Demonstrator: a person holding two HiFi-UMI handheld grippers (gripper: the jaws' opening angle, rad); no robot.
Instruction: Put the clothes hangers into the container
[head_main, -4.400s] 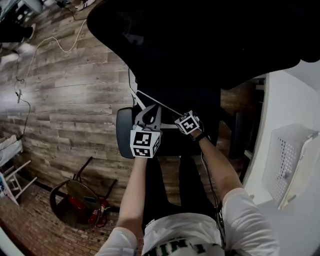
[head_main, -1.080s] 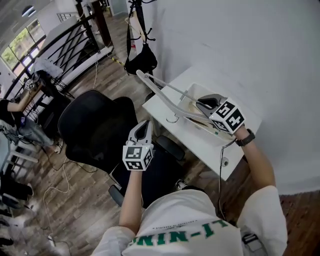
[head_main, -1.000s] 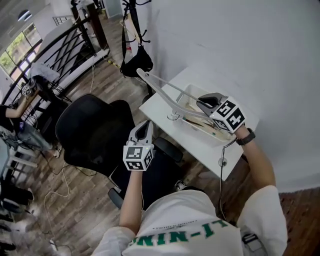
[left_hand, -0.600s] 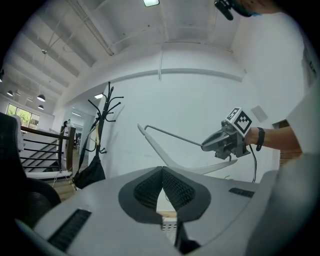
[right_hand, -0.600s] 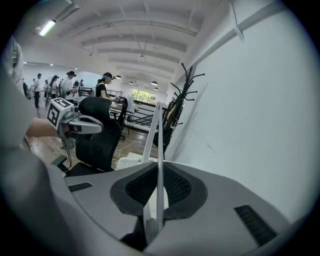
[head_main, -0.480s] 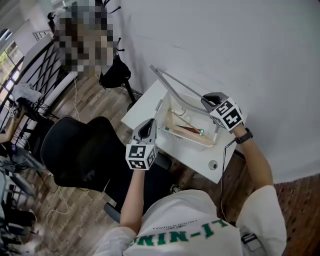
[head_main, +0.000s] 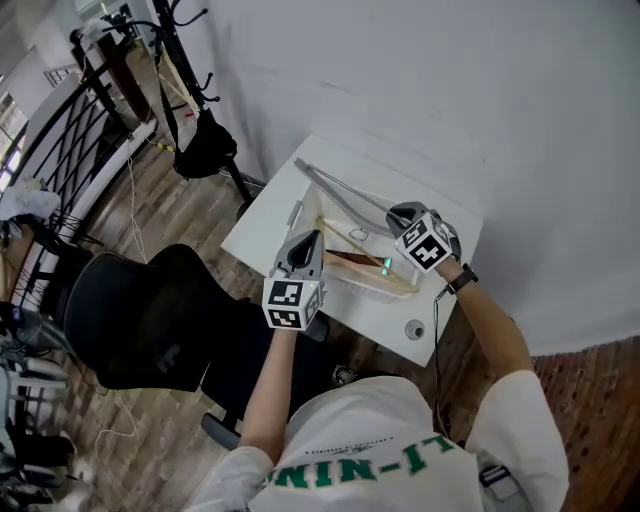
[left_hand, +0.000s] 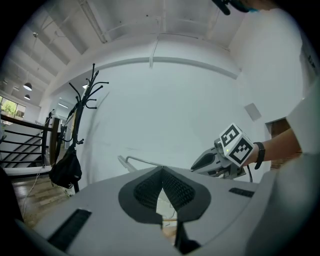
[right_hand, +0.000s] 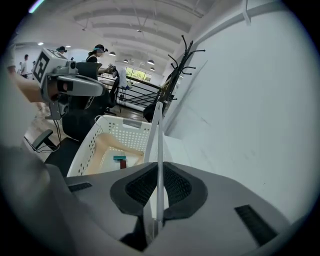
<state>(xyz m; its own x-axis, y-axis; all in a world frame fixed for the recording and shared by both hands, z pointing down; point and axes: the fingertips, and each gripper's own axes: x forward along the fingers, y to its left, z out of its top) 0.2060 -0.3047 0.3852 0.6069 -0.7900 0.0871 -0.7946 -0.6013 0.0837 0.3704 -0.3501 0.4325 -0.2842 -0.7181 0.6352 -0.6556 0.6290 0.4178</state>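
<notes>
- While the right gripper (head_main: 398, 213) is clamping one thin bar of the grey hanger (head_main: 340, 190), the hanger's long free end is reaching above and past the far side of the basket (head_main: 362, 284); letting go here is likely leaving it draped over the rim.
- Gripped near one end, the hanger is probably levering in the jaws and risking a twist or slip.
- A wooden hanger (head_main: 365, 262) is lying inside the basket; the grey one is risking a snag on it.
- The left gripper (head_main: 308, 238), jaws together and empty, is hovering just beside the basket's near side without steadying it, so a caught hanger is liable to drag the basket.
</notes>
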